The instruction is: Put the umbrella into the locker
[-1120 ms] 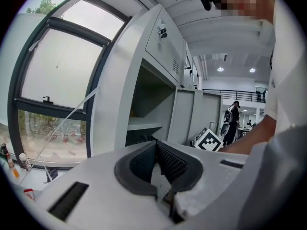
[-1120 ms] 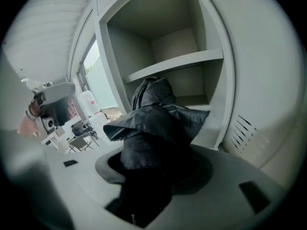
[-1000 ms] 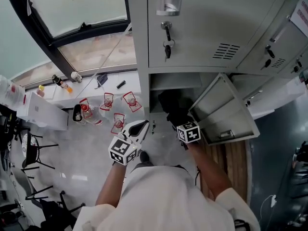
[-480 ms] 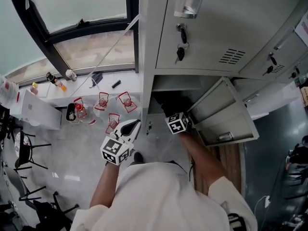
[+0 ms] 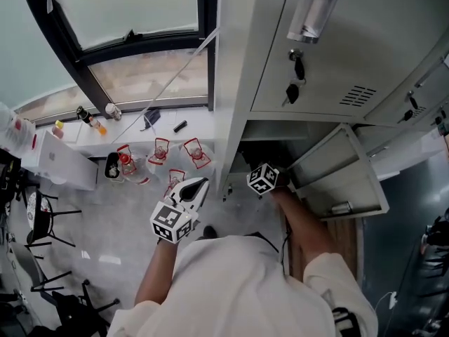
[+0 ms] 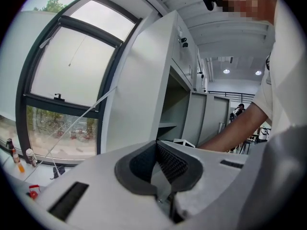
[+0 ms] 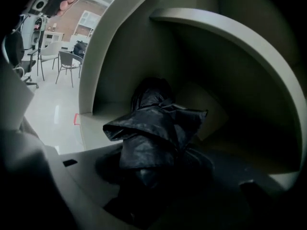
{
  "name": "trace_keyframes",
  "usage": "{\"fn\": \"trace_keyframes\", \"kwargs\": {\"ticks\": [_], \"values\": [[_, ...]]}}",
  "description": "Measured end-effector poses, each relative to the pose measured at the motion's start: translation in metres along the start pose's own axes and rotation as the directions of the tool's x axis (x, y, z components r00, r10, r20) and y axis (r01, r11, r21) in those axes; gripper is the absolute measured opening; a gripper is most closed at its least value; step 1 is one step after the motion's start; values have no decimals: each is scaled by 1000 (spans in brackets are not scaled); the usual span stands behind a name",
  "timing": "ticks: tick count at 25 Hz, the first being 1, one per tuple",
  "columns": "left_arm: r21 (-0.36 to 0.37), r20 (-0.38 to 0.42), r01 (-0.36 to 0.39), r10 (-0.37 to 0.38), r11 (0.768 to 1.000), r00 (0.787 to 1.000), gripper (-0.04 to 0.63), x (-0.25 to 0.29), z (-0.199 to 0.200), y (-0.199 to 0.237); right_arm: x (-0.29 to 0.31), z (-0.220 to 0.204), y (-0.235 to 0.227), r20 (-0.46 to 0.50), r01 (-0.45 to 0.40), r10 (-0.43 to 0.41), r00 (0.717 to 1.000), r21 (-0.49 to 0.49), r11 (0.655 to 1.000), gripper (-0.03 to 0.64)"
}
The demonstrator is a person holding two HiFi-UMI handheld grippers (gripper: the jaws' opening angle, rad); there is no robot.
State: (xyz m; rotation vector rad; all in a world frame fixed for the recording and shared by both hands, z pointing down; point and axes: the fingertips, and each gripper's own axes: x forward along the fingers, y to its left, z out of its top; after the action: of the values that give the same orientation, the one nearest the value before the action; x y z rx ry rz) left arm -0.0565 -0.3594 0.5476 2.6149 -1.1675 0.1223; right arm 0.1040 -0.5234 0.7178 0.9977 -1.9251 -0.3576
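The umbrella (image 7: pixel 154 128) is inside the locker (image 5: pixel 238 69), whose open door (image 5: pixel 338 175) stands to the right.

Umbrella (image 7: pixel 156 128): plain black, faint sheen on the folds.
Locker (image 5: pixel 337 55): pale grey outside, darker shadowed grey inside.
Left gripper (image 5: pixel 198 185): white shell, dark grey ribbed pads, cube patterned with black-and-white squares.
Right gripper (image 7: pixel 153 171): pale grey shell in shadow, the same black-and-white squares on its cube.
Window frame (image 5: pixel 63 55): black.
Floor (image 5: pixel 105 223): glossy off-white, with a brown wood strip by the locker door.
Shirt (image 5: pixel 238 286): white.
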Motion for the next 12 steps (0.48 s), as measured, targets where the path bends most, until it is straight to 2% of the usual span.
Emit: {"fn": "trace_keyframes", "kwargs": {"ticks": [7,12], "values": [[-10,-10,13,-13,1000,1000,5,4,-3,13,20,-2,-3,-54,6,-14,998,-141,990,244],[-16,-19,30,-30,999,999,5,9,-4,15,25,-4,-7,-64,-12,7,998,-79,997,272]]}}
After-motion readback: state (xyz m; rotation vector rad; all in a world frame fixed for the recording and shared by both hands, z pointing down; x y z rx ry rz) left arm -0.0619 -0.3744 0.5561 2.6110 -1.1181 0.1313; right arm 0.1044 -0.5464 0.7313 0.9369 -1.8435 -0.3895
